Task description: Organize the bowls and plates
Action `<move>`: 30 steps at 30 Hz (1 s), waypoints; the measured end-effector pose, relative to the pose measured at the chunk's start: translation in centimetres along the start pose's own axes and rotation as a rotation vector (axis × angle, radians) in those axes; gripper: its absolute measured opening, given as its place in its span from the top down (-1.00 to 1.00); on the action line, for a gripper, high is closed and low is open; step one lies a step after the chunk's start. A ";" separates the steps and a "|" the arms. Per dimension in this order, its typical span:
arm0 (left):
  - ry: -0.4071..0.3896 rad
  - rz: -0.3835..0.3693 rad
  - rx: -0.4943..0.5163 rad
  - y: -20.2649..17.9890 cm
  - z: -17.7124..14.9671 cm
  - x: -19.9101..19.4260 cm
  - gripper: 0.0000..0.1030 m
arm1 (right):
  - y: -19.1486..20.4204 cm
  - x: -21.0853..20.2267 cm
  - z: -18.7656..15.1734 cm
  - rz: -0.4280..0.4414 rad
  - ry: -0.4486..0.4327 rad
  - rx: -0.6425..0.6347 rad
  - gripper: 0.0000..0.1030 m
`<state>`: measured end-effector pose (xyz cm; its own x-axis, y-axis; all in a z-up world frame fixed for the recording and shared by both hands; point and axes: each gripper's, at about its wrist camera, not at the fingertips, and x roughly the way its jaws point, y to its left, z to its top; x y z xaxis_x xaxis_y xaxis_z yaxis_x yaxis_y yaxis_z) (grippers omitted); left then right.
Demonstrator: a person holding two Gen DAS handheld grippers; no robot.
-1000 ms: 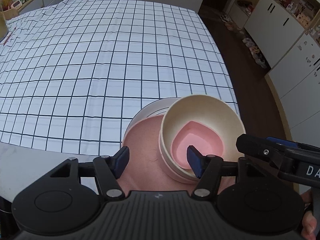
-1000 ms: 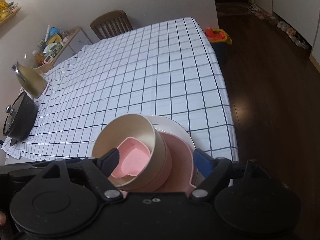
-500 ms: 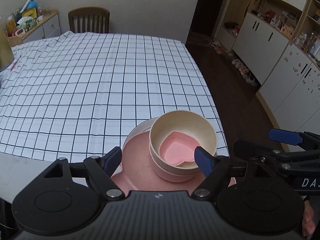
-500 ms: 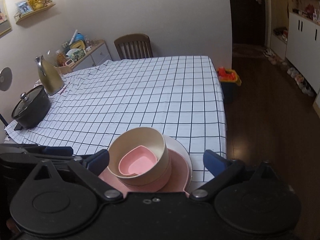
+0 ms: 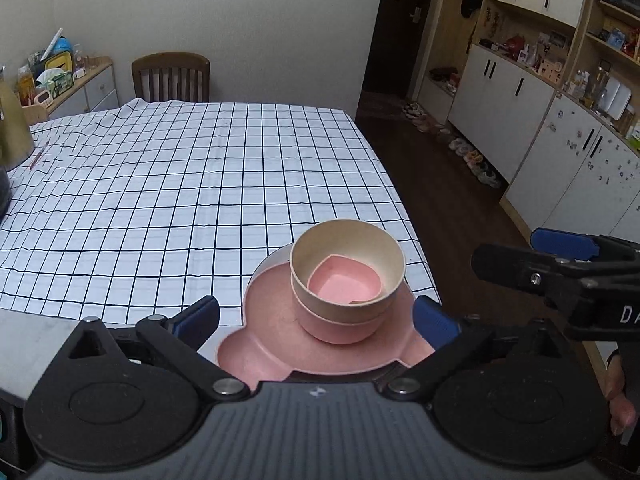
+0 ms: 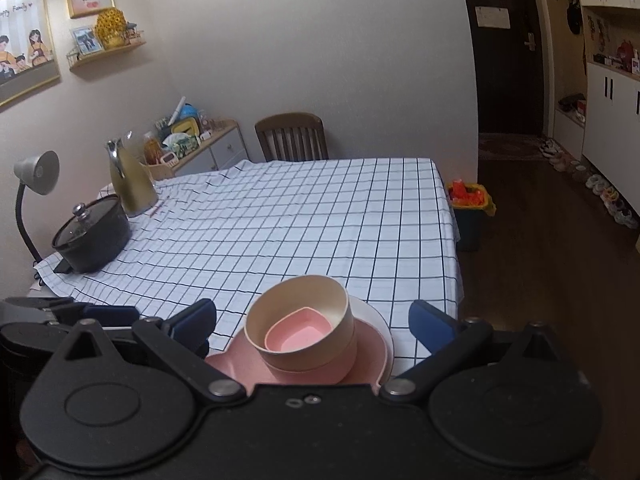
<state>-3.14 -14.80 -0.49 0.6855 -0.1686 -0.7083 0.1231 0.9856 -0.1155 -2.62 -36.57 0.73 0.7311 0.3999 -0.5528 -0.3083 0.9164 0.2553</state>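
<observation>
Checked tablecloth (image 6: 304, 216) w/ black lidded pot (image 6: 92, 240) & gold kettle (image 6: 132, 184) at left edge, desk lamp (image 6: 34, 184) beside; wooden chair (image 6: 292, 136) behind, bin (image 6: 470, 204) on floor at table's right.

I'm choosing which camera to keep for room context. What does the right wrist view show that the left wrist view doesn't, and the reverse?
Only the right wrist view shows the black lidded pot, the grey desk lamp, the framed pictures and the bin beside the table.

Only the left wrist view shows the fridge with magnets and a person's hand.

Both show the checked tablecloth, the wooden chair, and the beige bowl nested in a pink bowl on the pink plate, between open fingers.
</observation>
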 end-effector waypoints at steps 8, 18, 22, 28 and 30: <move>-0.015 0.030 -0.076 0.2 -0.8 -2.1 -1.00 | 0.2 -2.0 -0.7 0.021 -0.035 -0.005 -0.99; 0.003 0.079 -0.138 -0.3 -2.1 -3.1 -1.00 | 1.1 -2.9 -1.3 0.029 -0.004 -0.030 -0.99; -0.003 0.092 -0.124 -0.6 -2.3 -3.3 -1.00 | 0.5 -2.7 -1.4 0.019 0.014 0.008 -0.99; -0.009 0.098 -0.122 -0.7 -2.3 -3.5 -1.00 | 0.5 -2.8 -1.7 0.017 0.011 0.018 -0.99; -0.010 0.100 -0.123 -0.8 -2.2 -3.5 -1.00 | 0.5 -2.8 -1.7 0.023 0.009 0.019 -0.99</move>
<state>-7.29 -15.02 0.55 0.6974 -0.0687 -0.7134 -0.0346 0.9910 -0.1293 -5.82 -37.24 1.02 0.7188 0.4209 -0.5534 -0.3129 0.9066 0.2831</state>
